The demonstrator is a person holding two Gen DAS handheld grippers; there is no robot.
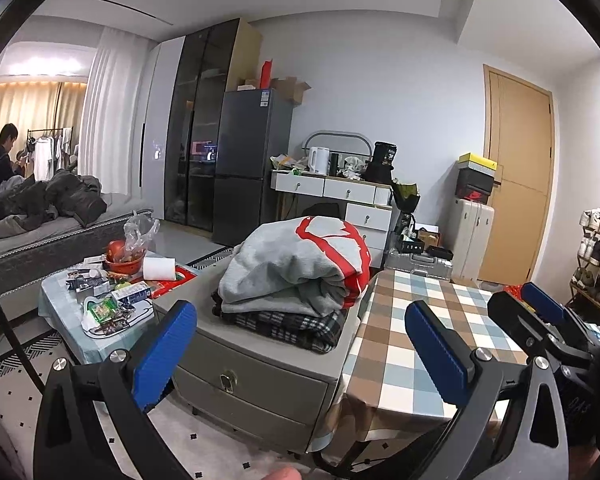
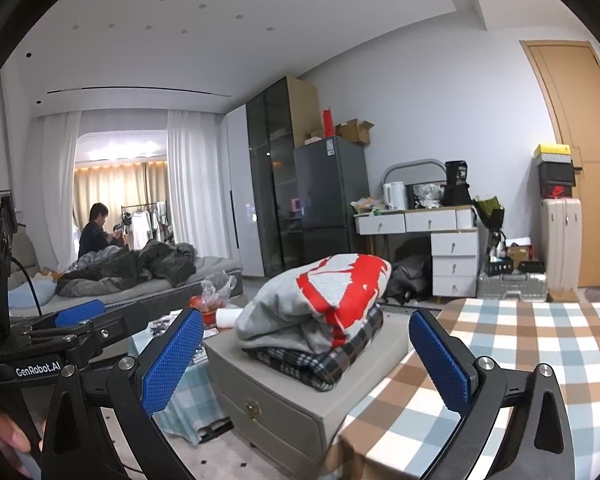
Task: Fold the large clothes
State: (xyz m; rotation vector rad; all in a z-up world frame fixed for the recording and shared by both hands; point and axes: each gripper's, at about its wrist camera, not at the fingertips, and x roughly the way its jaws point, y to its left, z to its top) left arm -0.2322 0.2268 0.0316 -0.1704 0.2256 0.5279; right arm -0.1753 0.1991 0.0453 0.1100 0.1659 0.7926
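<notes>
Cluttered bedroom: bed at 9 o'clock, dark fridge (image 1: 252,164) at 12, wooden door (image 1: 518,176) at 2. Checked tablecloth (image 1: 412,344) low at 4 o'clock, touching grey drawer chest (image 1: 260,384). Folded grey-and-red sweatshirt (image 1: 300,264) on top of that chest, stacked over folded plaid garment (image 1: 296,328). Left gripper (image 1: 300,356) raised, spread wide, gripping nothing. Right gripper (image 2: 306,360) likewise wide apart, holding nothing, both short of the stack.

A grey drawer cabinet (image 1: 260,376) carries a plaid garment (image 1: 300,326) under a folded grey-red sweatshirt (image 1: 296,266)
</notes>
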